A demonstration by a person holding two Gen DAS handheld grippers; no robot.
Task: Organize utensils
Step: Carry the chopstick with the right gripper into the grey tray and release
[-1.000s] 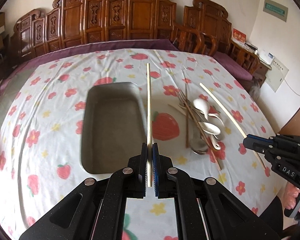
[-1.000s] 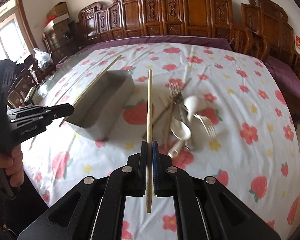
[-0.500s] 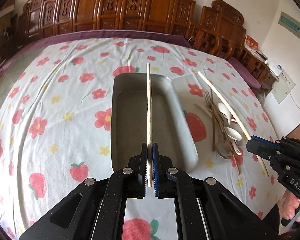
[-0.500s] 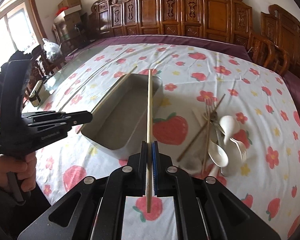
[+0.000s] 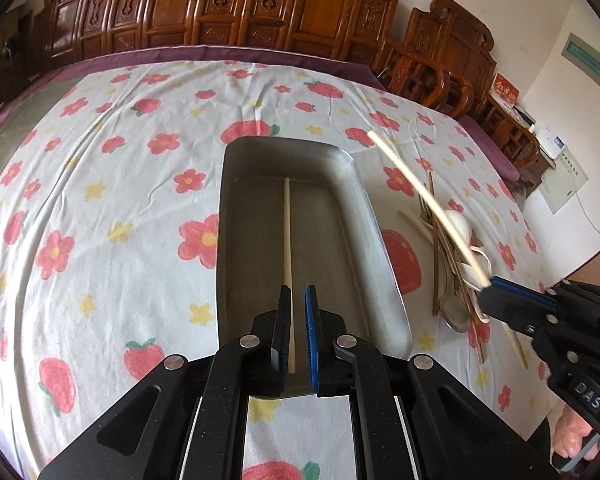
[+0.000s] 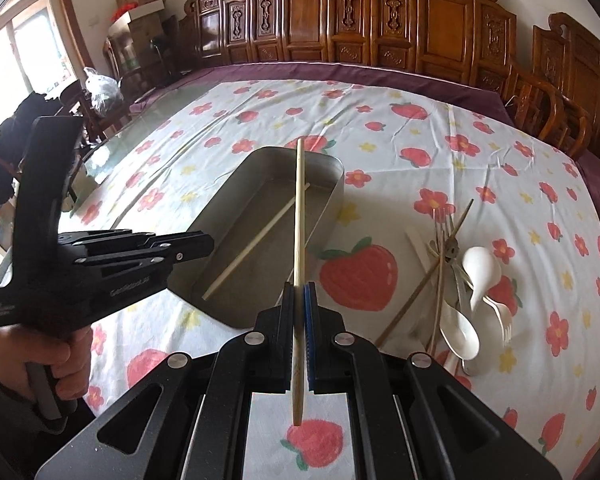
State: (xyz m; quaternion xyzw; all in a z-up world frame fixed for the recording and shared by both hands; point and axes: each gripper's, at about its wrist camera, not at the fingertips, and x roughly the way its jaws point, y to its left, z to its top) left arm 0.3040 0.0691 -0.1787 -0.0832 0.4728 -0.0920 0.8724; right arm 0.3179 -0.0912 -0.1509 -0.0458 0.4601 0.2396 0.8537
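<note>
Chopsticks are the part of the sorting in hand. One pale chopstick (image 5: 287,232) lies lengthwise on the floor of the metal tray (image 5: 380,240), which sits mid-tabletop on a flowered cloth (image 5: 100,200). The left claw (image 5: 297,300) hangs over the tray's near end with its jaws a little apart. The stick runs through the gap as the left wrist view has it, close to the left pad, but the jaws do not look to be pressing on it. The right wrist view shows it resting flat on the tray floor below the claw.

The right claw (image 6: 300,292) is clamped on a second chopstick (image 6: 299,208). It holds this one near its thick end, just above the tray's near right corner, with the thin end reaching out over the tray.

Remaining utensils are heaped on the cloth to the right of the tray: white spoons (image 6: 478,268), forks (image 6: 444,224) and dark chopsticks (image 6: 420,292).

By my reading, the first stick is delivered and the second is about to follow. The next move calls for bringing the right claw further over the tray. The held stick should swing roughly parallel to the one already there and come down low before the jaws part, so it does not bounce off the rim. The left claw should lift clear toward the heap.
</note>
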